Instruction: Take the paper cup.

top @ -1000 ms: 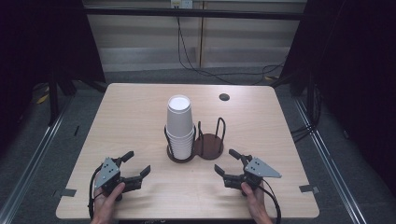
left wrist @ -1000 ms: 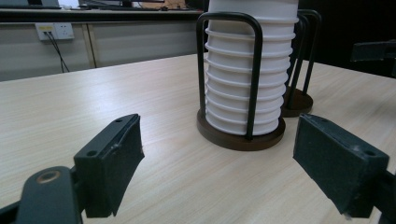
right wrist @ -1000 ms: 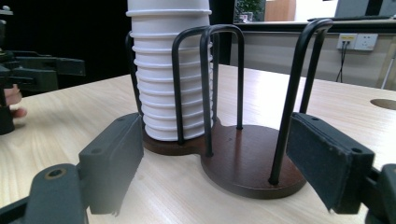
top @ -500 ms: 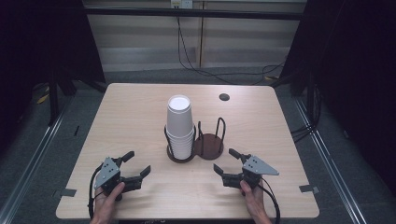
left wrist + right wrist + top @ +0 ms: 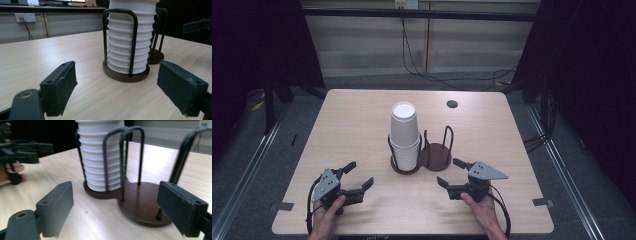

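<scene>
While nothing is yet gripped, the scene is laid out on a pale wood-grain counter (image 5: 362, 130), which is bordered by dark curtains and a grey floor. Near the middle of the counter a dark wooden cup holder (image 5: 435, 156) is stood, made of two round bases joined side by side, each fenced by black wire hoops. The base on the person's left is filled by a stack of white paper cups (image 5: 405, 132), nested mouth-down and rising well above the hoops; the stack is kept upright by those hoops, as can be judged from the left gripper view, where a hoop (image 5: 120, 40) is seen close against the ribbed rims. The other base (image 5: 142, 202) is left bare, presumably so that cups can be moved across to it. A small dark round hole (image 5: 452, 104) is seen near the far edge.

The left claw (image 5: 353, 176) is held spread wide, near the counter's front edge and well apart from the stack, angled toward it. The right claw (image 5: 451, 172) is likewise held open, just beside the bare base and empty. Both are judged to be poised for a reach toward the cups, with their jaws parted wide enough to take the stack's girth.
</scene>
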Demonstrator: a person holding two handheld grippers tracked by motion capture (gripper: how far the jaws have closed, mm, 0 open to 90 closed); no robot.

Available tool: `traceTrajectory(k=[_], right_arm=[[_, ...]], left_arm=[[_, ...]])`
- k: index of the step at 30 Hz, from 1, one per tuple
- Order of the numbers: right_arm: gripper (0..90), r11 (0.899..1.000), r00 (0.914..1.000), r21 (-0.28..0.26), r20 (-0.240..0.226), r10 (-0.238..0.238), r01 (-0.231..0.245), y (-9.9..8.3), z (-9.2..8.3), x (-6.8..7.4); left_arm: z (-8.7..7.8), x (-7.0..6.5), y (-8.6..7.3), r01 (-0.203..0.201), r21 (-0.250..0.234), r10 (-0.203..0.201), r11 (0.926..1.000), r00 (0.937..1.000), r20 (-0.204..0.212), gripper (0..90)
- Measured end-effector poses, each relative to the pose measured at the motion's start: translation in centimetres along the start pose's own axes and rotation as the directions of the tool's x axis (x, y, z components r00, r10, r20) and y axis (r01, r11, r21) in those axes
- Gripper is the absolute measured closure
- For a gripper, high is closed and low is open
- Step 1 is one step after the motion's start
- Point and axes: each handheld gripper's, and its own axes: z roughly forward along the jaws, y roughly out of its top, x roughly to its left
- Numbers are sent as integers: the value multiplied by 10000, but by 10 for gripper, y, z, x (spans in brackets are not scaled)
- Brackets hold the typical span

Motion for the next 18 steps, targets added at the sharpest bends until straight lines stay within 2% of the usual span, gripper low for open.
traceTrajectory(k=[5, 11, 12, 18], right_arm=[[134, 9993, 9993, 379, -364, -64, 78, 13, 2, 2], [154, 9965, 9995, 829, -285, -123, 147, 29, 6, 1], [156, 9961, 9994, 870, -331, -118, 147, 32, 6, 1], [169, 9941, 9985, 1068, -527, -115, 171, 44, 11, 1]], left_arm=[[0, -1, 0, -47, 30, 47, 10000, 10000, -79, 155], [-1, 0, 0, -237, 46, 238, 9997, 9997, -75, 156], [0, -1, 0, -94, 36, 95, 9999, 9999, -44, 156], [0, -1, 0, -158, 70, 158, 9999, 9999, 38, 156]])
